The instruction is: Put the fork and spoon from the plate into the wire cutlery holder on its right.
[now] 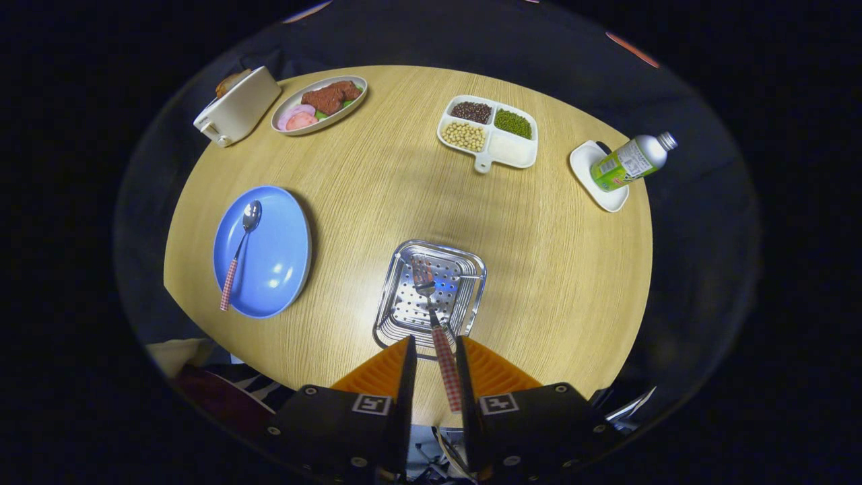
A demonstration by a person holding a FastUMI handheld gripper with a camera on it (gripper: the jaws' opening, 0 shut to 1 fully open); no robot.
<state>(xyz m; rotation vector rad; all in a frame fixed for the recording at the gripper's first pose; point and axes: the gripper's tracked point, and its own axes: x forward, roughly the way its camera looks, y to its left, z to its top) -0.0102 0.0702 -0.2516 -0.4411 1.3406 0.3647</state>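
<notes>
The fork (438, 323) is gripped by its checked handle between the fingers of the gripper (434, 350), which are clamped on it, and its tines are held down inside the wire holder (471, 296) just ahead of them. The spoon (241, 250) is seen lying on the blue plate (283, 256), well to the holder's left on the table (377, 188).
</notes>
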